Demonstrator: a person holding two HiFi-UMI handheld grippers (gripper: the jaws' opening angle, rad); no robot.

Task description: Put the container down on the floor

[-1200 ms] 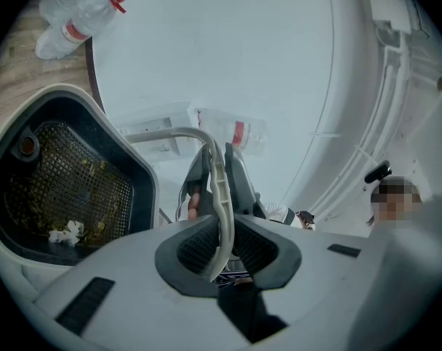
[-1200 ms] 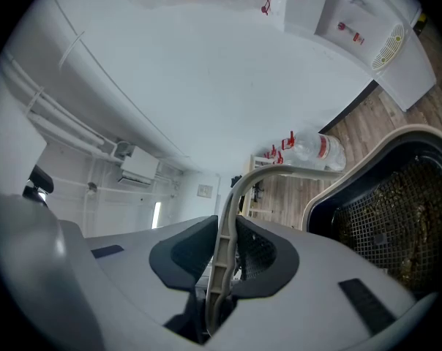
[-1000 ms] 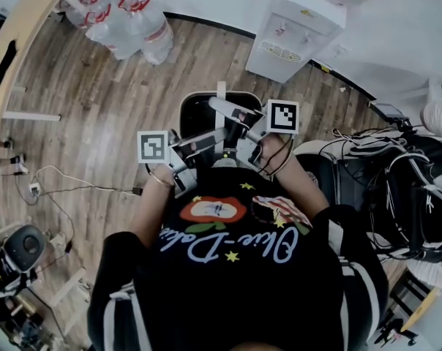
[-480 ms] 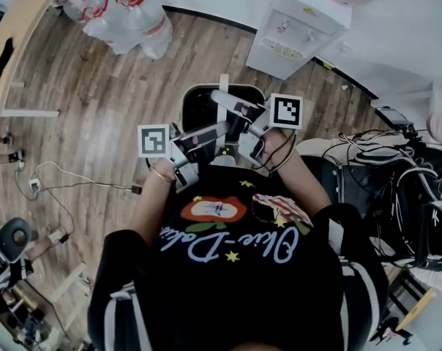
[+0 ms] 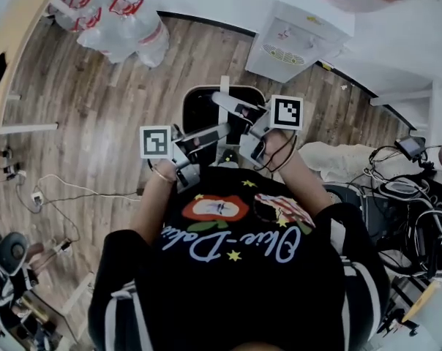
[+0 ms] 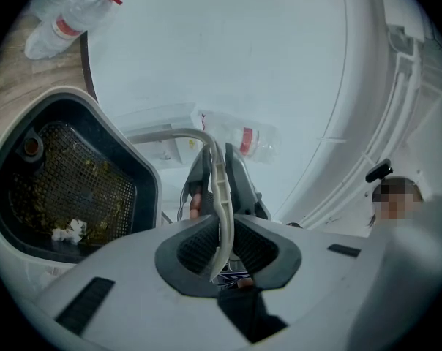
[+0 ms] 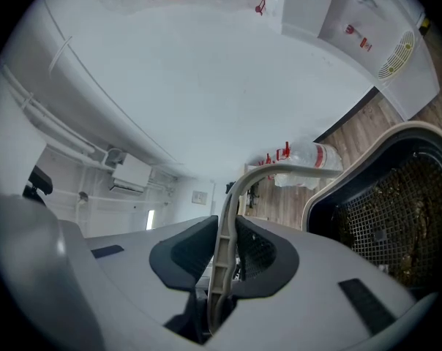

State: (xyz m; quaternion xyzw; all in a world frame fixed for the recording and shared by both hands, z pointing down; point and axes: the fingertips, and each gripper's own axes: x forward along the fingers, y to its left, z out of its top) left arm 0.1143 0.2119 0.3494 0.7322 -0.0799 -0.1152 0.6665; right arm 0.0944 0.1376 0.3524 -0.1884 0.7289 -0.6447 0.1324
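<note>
A black container with a pale rim, a mesh insert and a white bail handle hangs above the wooden floor in front of the person. Both grippers hold that handle. My left gripper is shut on the handle, and the container's mesh inside shows at the left with scraps in it. My right gripper is shut on the same handle, with the container at the lower right. The handle strip runs straight between each pair of pads.
A white water dispenser stands against the wall at the back right. Large water bottles lie at the back left beside a wooden table. Cables trail on the floor at the left, and wired equipment crowds the right.
Both grippers keep their hold on the handle. The container and grippers stay nearly in place, while the room around them shifts slightly in the head view.
</note>
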